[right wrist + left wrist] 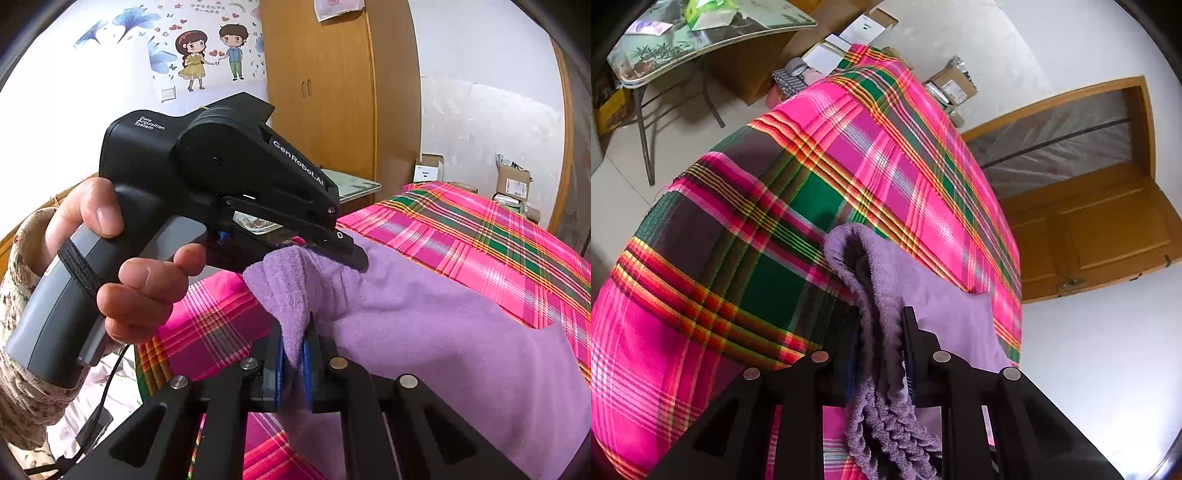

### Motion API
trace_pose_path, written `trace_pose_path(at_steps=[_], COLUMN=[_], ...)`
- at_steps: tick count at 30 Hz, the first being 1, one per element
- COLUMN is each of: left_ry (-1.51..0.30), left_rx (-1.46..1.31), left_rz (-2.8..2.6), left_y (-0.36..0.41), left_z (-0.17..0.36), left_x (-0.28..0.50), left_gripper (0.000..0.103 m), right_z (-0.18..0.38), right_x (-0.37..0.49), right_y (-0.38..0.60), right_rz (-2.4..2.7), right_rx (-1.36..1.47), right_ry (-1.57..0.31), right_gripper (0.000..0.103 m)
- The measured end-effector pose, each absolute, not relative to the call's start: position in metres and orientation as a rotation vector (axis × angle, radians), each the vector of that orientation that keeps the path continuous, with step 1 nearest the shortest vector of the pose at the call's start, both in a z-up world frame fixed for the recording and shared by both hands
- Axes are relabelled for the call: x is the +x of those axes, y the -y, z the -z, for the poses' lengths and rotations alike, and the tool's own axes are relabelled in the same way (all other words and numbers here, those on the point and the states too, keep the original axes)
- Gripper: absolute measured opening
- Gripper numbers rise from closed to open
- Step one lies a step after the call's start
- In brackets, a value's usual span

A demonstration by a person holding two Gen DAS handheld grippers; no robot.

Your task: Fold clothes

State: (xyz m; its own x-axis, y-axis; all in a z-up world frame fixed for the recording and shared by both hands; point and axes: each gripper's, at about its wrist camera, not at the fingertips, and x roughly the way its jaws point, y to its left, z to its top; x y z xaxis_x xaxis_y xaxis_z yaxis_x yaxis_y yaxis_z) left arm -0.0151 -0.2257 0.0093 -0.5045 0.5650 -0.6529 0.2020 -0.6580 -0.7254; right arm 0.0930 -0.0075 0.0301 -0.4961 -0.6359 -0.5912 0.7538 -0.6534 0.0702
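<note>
A purple fleece cloth (pixel 945 295) (pixel 443 332) lies spread on a pink and green plaid bedspread (pixel 775 221) (pixel 480 229). My left gripper (pixel 882 325) has a thick fold of the cloth's edge between its fingers, and the fold fills the gap. In the right wrist view the left gripper (pixel 351 254) pinches a raised peak of the cloth. A person's hand (pixel 140 280) holds its handle. Just below it, my right gripper (pixel 293 343) is shut on the same corner, with cloth squeezed between its blue pads (pixel 306 365).
A folding table (pixel 701 48) with papers stands beyond the bed's far left. Cardboard boxes (pixel 953 85) (pixel 513 181) sit by the wall behind the bed. A wooden door (pixel 1089 221) is to the right, and a wooden wardrobe (pixel 325 92) stands at the back.
</note>
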Motion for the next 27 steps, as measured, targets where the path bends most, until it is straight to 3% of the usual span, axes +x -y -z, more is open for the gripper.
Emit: trace_pose_path(at_steps=[12, 27], left_ry=[1.051, 1.082], left_rx=[-1.406, -1.497], left_rz=[-2.443, -2.439], left_y=[0.207, 0.212], left_z=[-0.037, -0.009], left_x=[0.009, 0.018], left_gripper=[0.02, 0.021], right_z=[-0.04, -0.024], right_x=[0.103, 0.106], right_y=[-0.012, -0.008], right_rz=[2.156, 2.136], right_rx=[0.709, 0.763], right_ry=[-0.21, -0.26], right_gripper=[0.008, 0.008])
